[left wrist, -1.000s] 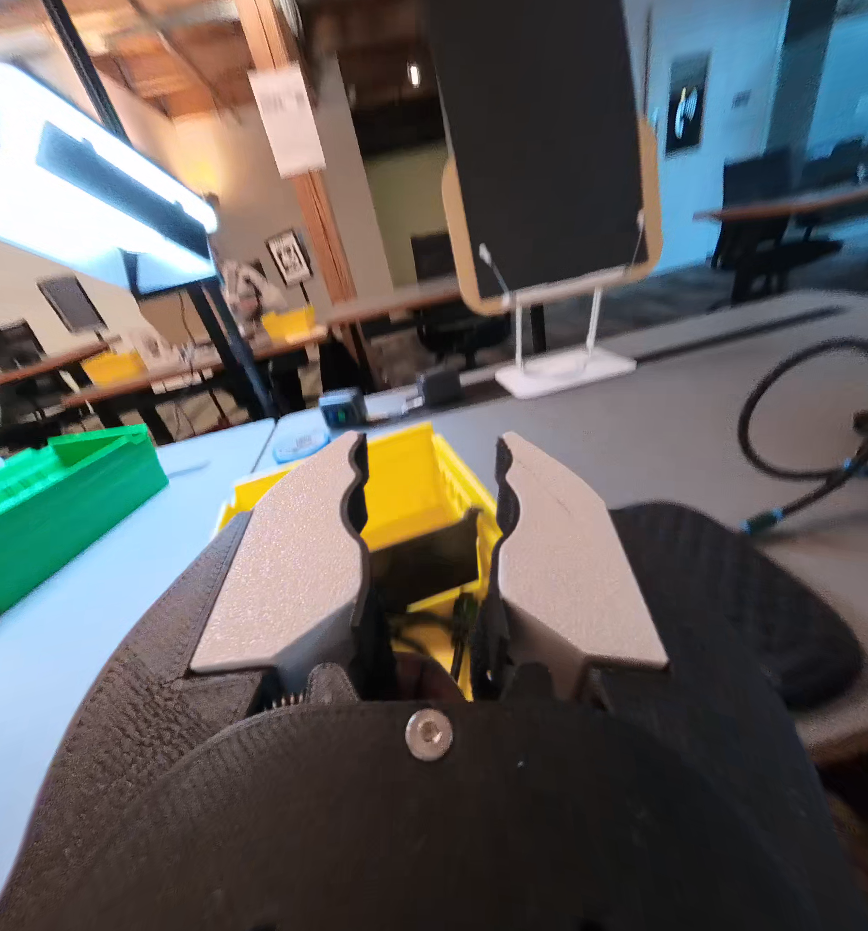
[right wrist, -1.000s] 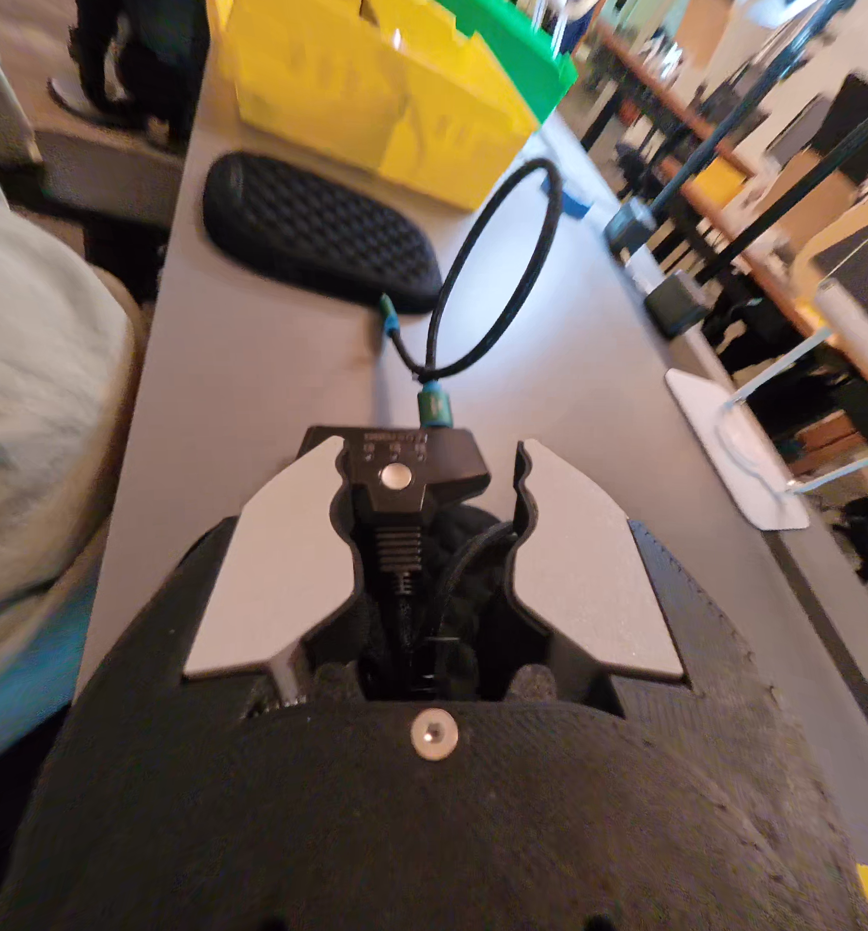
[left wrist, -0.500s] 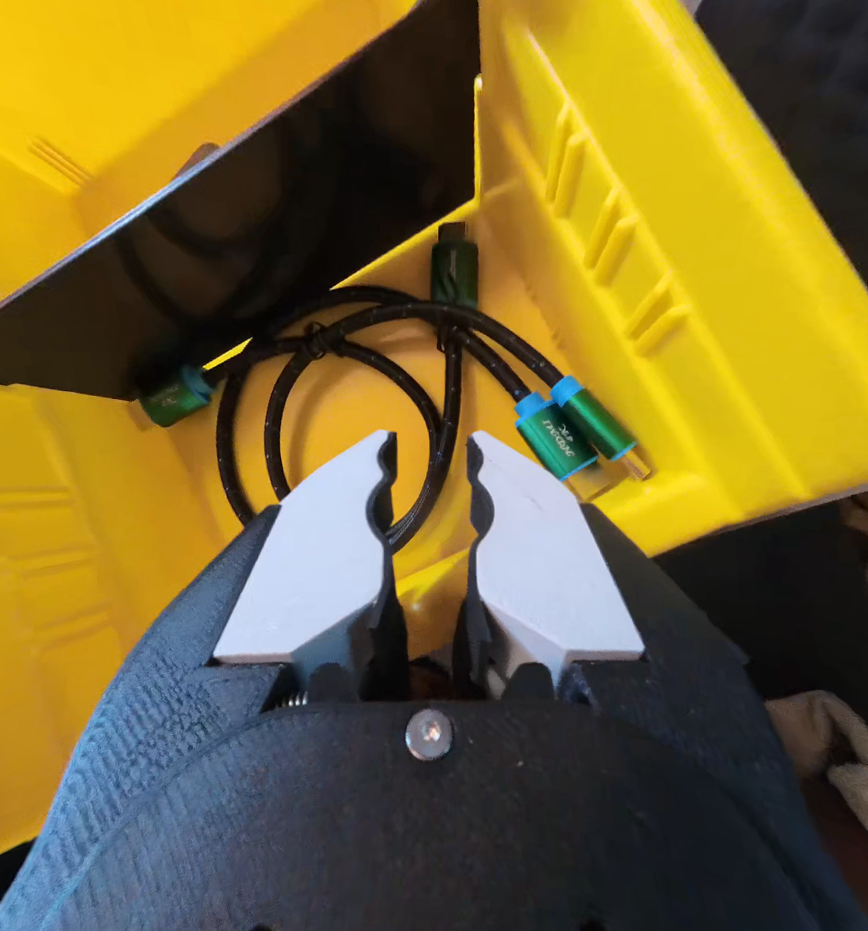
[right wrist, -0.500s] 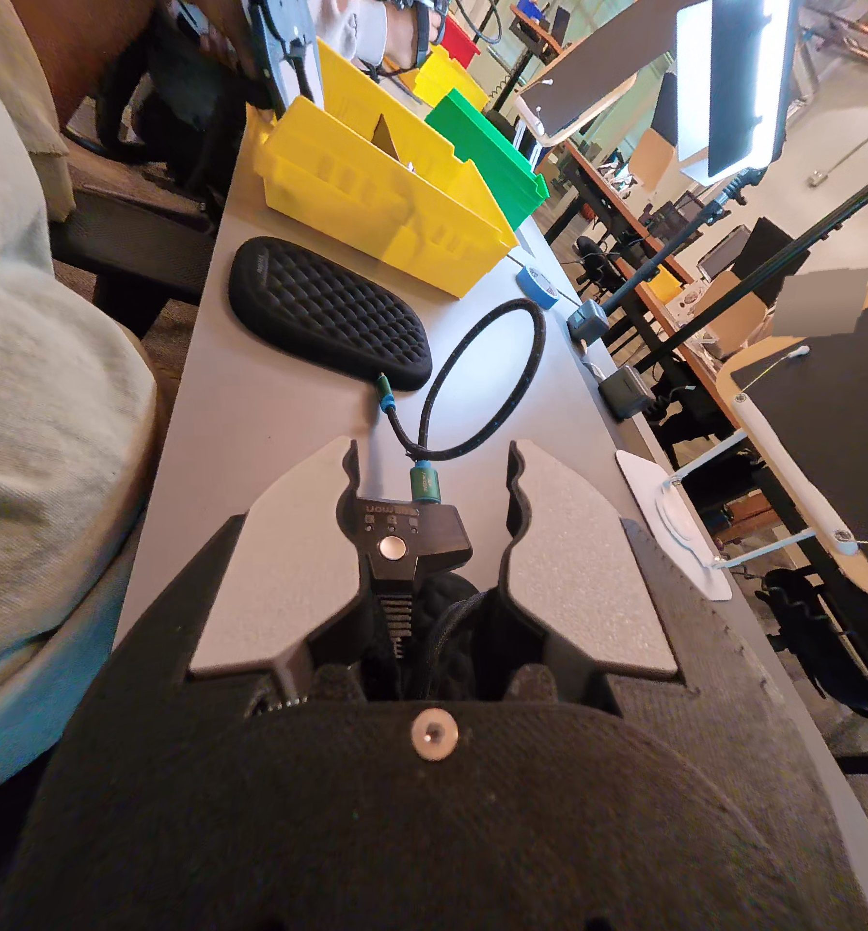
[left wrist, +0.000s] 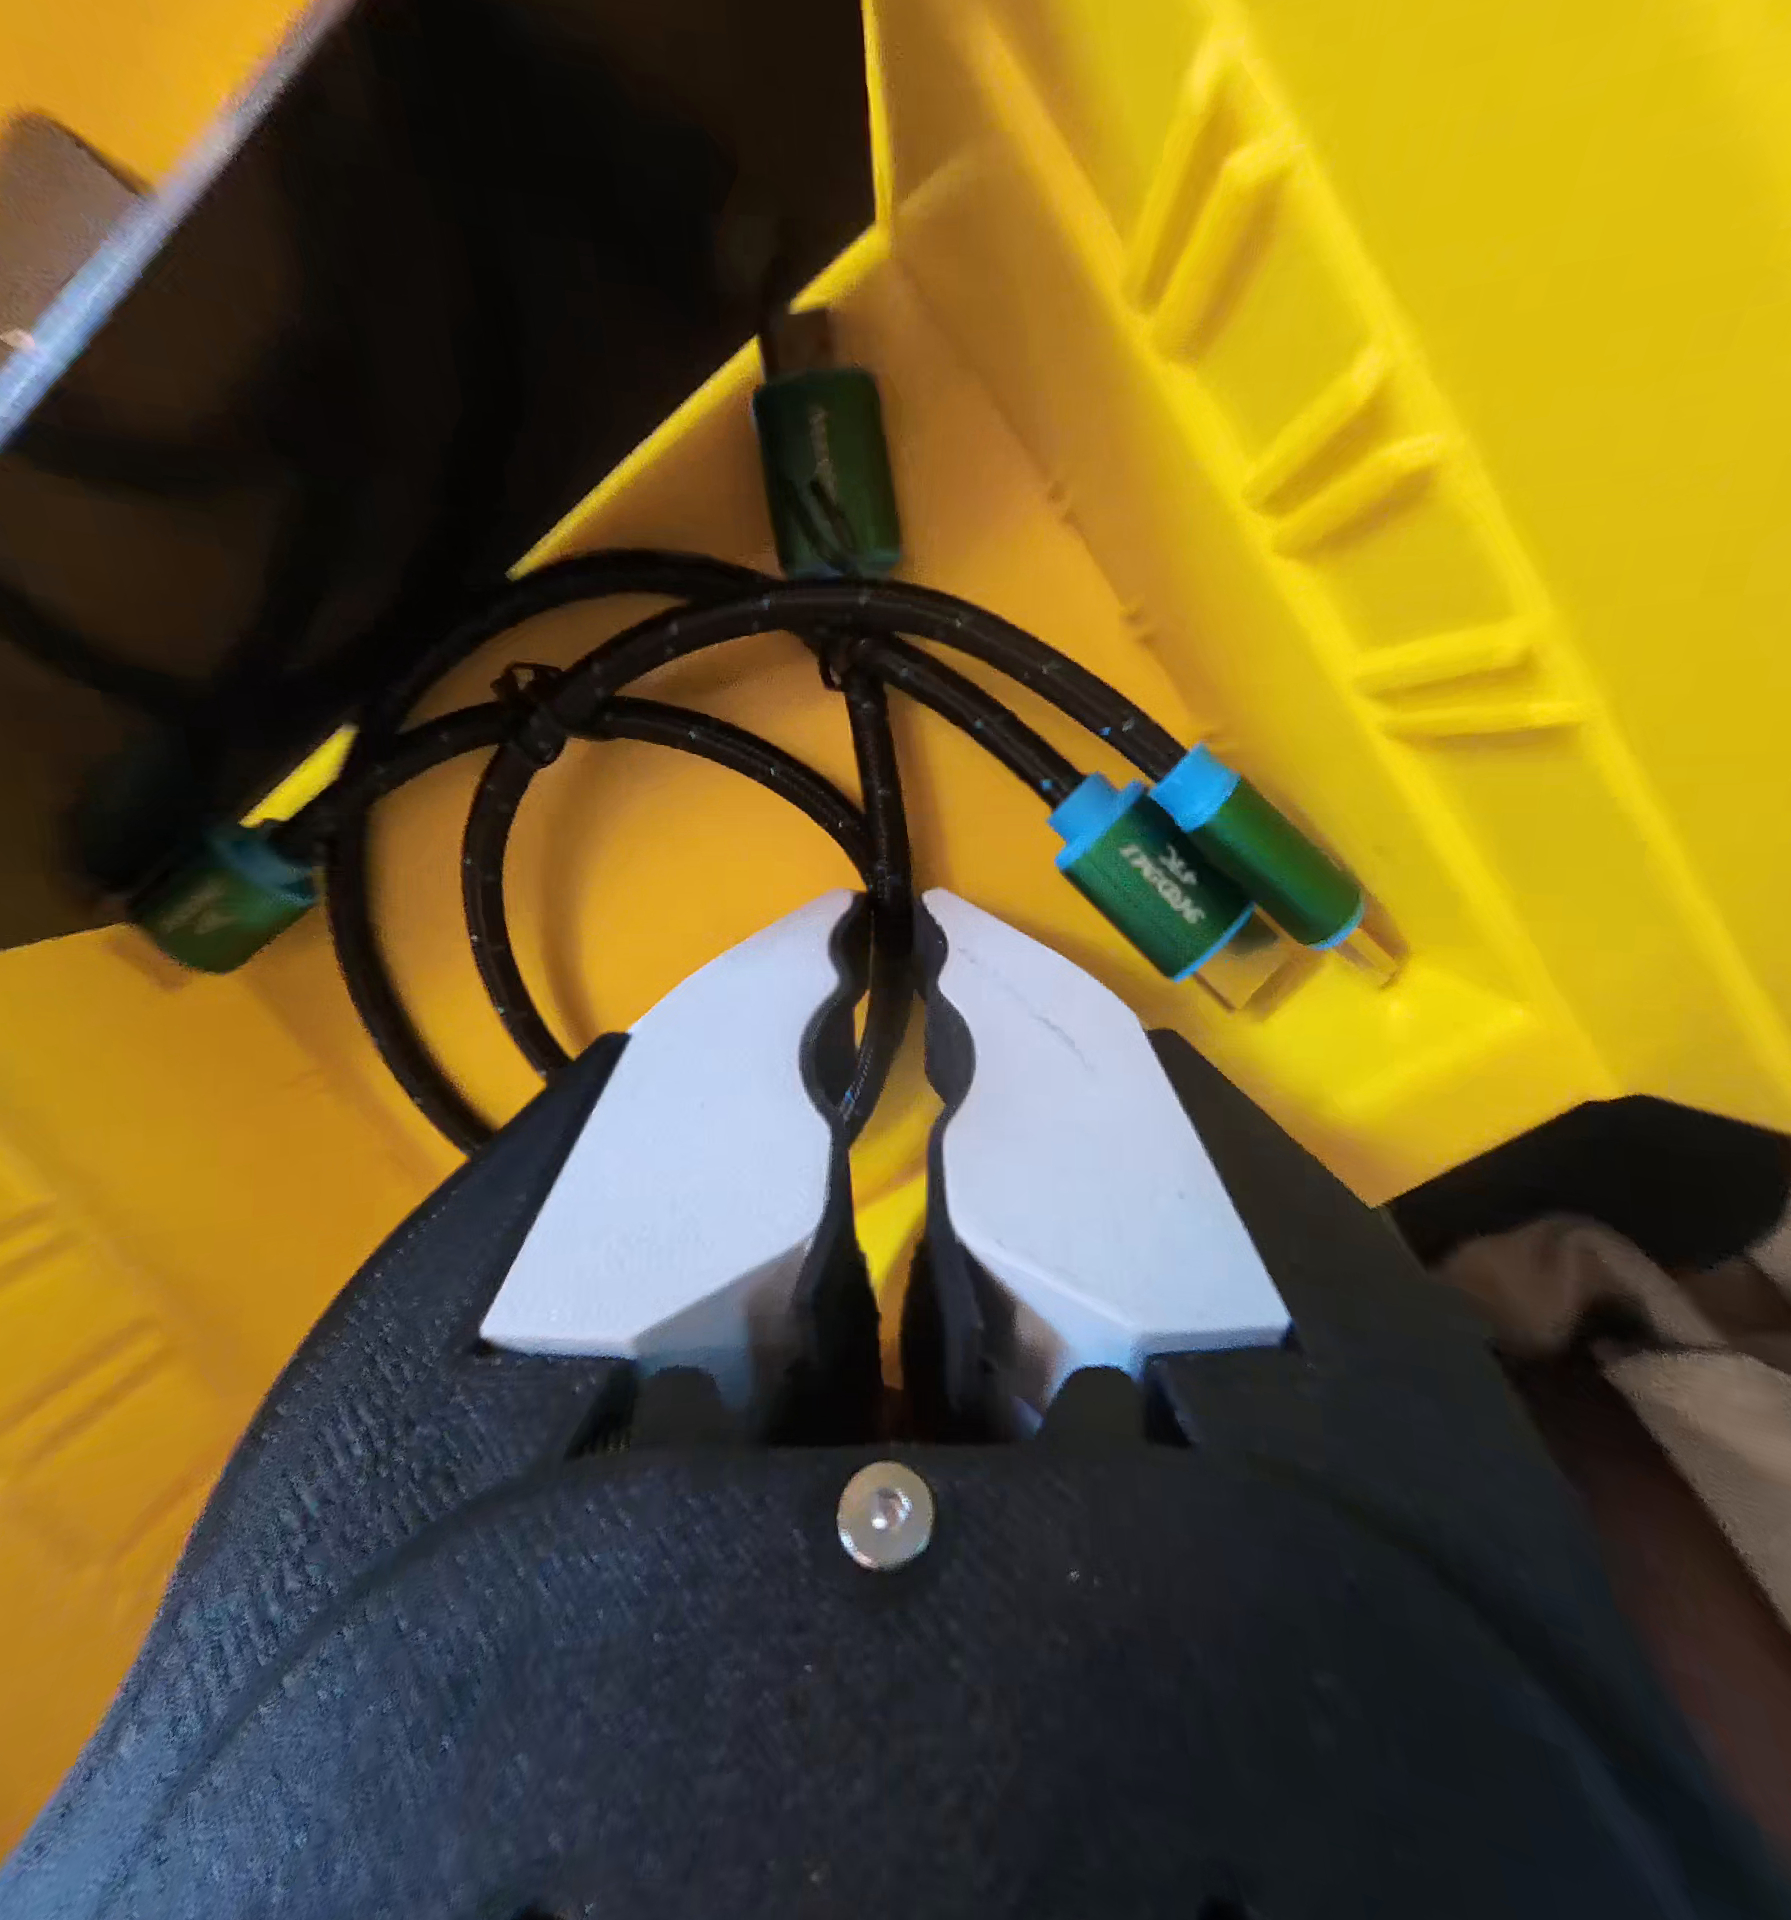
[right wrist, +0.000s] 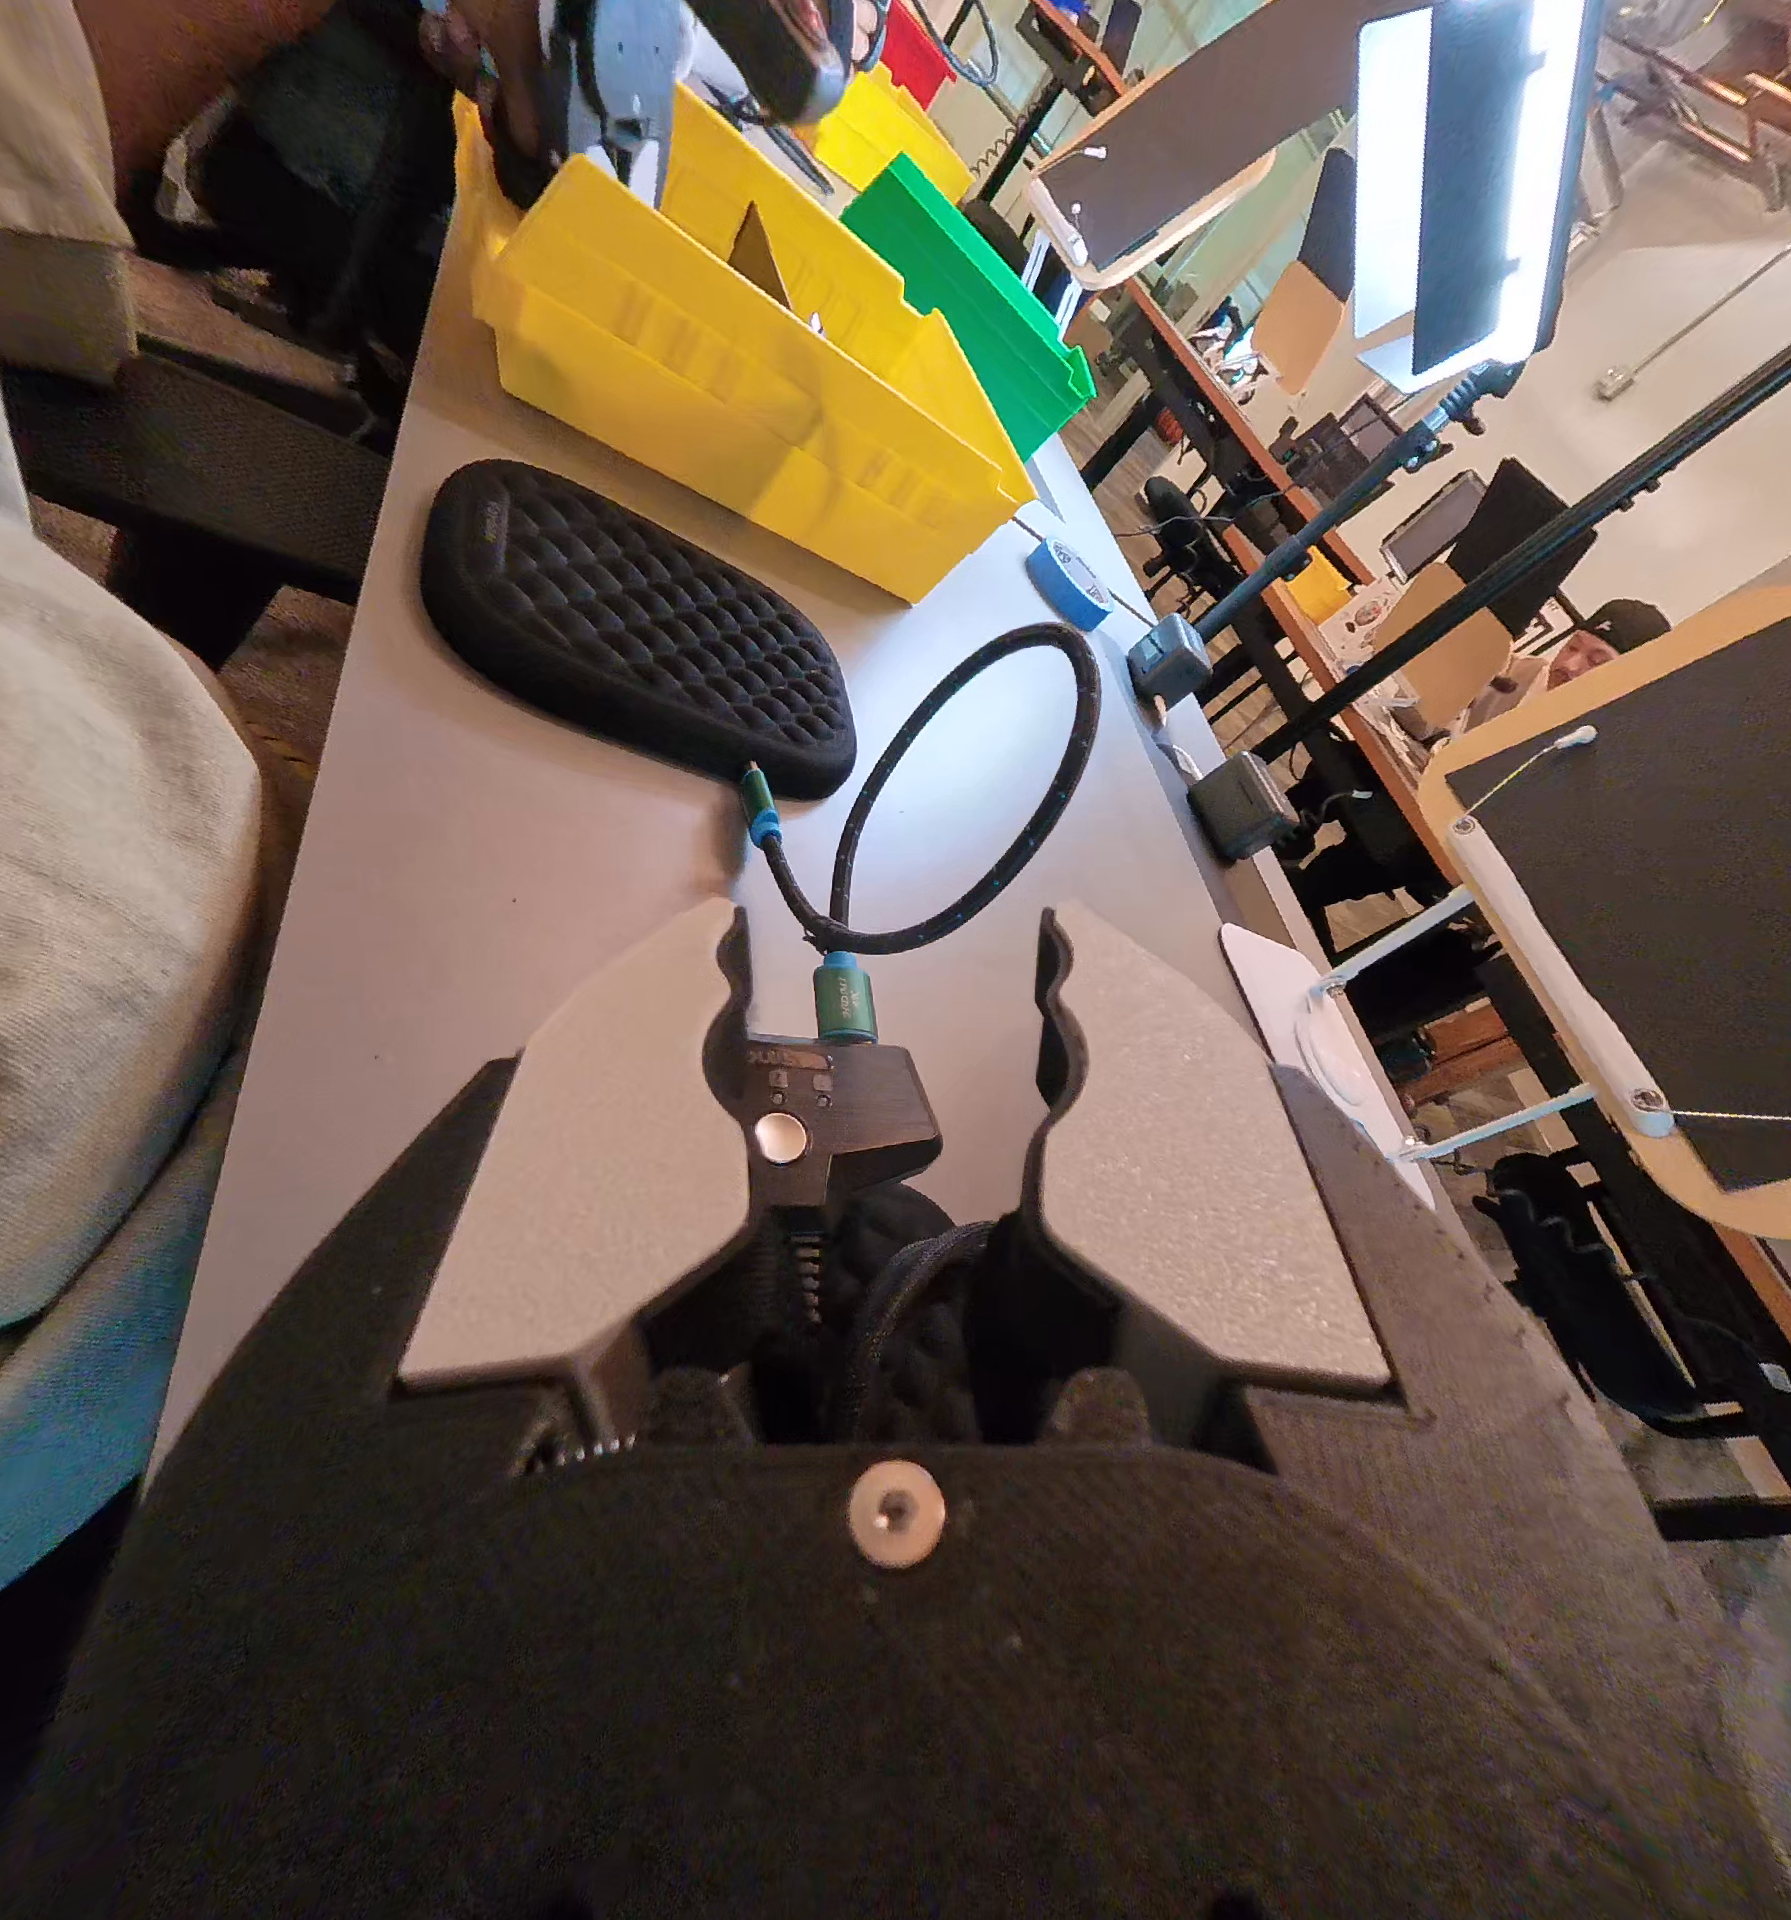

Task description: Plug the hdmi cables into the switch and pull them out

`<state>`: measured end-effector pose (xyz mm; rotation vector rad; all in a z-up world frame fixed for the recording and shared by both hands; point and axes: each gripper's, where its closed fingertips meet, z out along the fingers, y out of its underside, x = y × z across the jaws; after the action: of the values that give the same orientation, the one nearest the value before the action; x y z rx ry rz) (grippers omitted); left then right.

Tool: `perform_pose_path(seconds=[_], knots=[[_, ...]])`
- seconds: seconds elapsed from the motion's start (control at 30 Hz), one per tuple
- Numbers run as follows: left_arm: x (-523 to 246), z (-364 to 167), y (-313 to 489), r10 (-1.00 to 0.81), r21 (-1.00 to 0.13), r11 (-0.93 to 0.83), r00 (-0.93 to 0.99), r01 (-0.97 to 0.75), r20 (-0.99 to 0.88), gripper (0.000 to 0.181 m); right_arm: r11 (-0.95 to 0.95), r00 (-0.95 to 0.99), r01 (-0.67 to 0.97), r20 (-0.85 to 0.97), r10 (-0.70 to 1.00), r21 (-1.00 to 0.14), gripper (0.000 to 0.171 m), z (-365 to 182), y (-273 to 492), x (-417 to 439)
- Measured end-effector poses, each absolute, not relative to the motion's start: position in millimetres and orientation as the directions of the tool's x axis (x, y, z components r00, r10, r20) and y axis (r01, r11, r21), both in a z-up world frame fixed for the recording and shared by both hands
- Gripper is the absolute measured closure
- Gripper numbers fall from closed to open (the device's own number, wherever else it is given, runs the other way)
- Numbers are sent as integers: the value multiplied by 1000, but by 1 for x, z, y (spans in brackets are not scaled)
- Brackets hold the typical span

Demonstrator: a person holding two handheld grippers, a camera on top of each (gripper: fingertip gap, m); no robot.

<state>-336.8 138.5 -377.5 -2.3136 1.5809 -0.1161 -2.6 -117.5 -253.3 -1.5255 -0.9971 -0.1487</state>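
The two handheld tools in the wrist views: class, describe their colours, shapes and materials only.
Both tools look alike. The left tool and right tool each have two pale grey, matte fingers with wavy, scalloped inner edges lined in black. They sit in a rough-textured black body with a rounded front and one silver screw at its centre.

On the worktop (right wrist: 517,852) the wrist pad (right wrist: 631,634) lies between the bin (right wrist: 725,416) beyond it and the switch (right wrist: 829,1112) nearer the camera. A second bin (right wrist: 974,281) sits behind the first. A tape roll (right wrist: 1070,582) lies right of the pad, near the first bin's corner. One cable (right wrist: 974,790) runs from the switch's far edge, loops right of the pad, and its free plug touches the pad's near end. The switch sits between the right gripper (right wrist: 891,935) jaws, against the left one. Inside the bin (left wrist: 1286,520), coiled cables (left wrist: 662,727) lie on the floor before a divider (left wrist: 403,364); two plugs (left wrist: 1213,873) rest side by side against the right wall. The left gripper (left wrist: 889,914) jaws close on one cable strand
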Motion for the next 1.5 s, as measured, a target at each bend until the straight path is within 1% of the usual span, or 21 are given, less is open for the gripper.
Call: perform_pose_path(seconds=[0.07, 0.13, 0.2, 0.27, 0.47, 0.53, 0.6, 0.67, 0.73, 0.77, 0.8, 0.87, 1.0, 1.07, 1.13, 1.2, 1.23, 1.3, 1.33, 1.43, 1.5], knots=[[-335, -366, 141, -899, -407, -296, 396, -864, -188, 170, 113, 618, 651, 612, 494, -750, 118, -254, -117, -3], [-334, -343, 144, -862, -543, -232, 429, -807, -269, 172, 118, 618, 648, 610, 496, -753, 119, -254, -117, -3], [-334, -312, 150, -794, -692, -175, 516, -700, -322, 174, 126, 618, 642, 609, 497, -756, 120, -254, -116, -5], [-338, -286, 153, -727, -803, -109, 598, -586, -337, 174, 131, 620, 639, 608, 496, -758, 120, -256, -115, -5], [-350, -247, 167, -594, -954, -5, 768, -300, -238, 175, 127, 612, 654, 620, 491, -746, 120, -257, -114, -6], [-347, -239, 165, -605, -970, 23, 769, -242, -207, 175, 128, 614, 654, 623, 485, -745, 120, -256, -114, -5], [-336, -231, 153, -681, -982, 44, 713, -184, -164, 175, 129, 617, 651, 621, 483, -748, 120, -255, -114, -4], [-329, -226, 145, -747, -995, 1, 662, -95, -64, 175, 127, 620, 651, 621, 480, -749, 120, -256, -113, -4], [-334, -242, 154, -722, -982, -97, 691, -162, -43, 174, 126, 619, 652, 621, 481, -748, 120, -257, -112, -4], [-336, -243, 154, -700, -973, -71, 706, -218, -107, 175, 124, 618, 654, 622, 481, -746, 120, -258, -112, -4], [-329, -240, 145, -731, -966, -22, 663, -258, -161, 175, 120, 617, 659, 625, 479, -743, 120, -258, -112, -4], [-318, -231, 128, -793, -975, 10, 592, -221, -142, 175, 122, 615, 662, 629, 475, -739, 120, -258, -112, -4], [-329, -205, 131, -829, -993, -49, 551, 107, 100, 175, 129, 617, 657, 628, 474, -743, 120, -257, -112, -4], [-341, -198, 130, -843, -973, -42, 515, 227, 156, 175, 127, 617, 659, 629, 472, -742, 120, -257, -112, -3], [-353, -185, 124, -880, -921, -52, 418, 385, 224, 175, 132, 620, 653, 627, 472, -745, 121, -256, -112, -4], [-371, -178, 133, -863, -821, -142, 337, 554, 376, 175, 139, 620, 648, 624, 475, -749, 121, -255, -112, -5], [-378, -191, 147, -808, -826, -163, 408, 539, 425, 175, 137, 619, 650, 625, 476, -747, 121, -256, -112, -6], [-385, -230, 167, -672, -917, -194, 633, 350, 384, 174, 128, 613, 660, 629, 479, -741, 121, -258, -110, -6], [-384, -236, 166, -667, -932, -201, 655, 302, 356, 175, 122, 610, 665, 630, 481, -737, 121, -259, -110, -6], [-376, -204, 145, -792, -871, -186, 455, 455, 407, 175, 122, 607, 665, 628, 487, -737, 121, -260, -110, -8], [-374, -205, 143, -798, -892, -166, 475, 420, 372, 175, 123, 607, 663, 626, 489, -739, 121, -261, -109, -8]])
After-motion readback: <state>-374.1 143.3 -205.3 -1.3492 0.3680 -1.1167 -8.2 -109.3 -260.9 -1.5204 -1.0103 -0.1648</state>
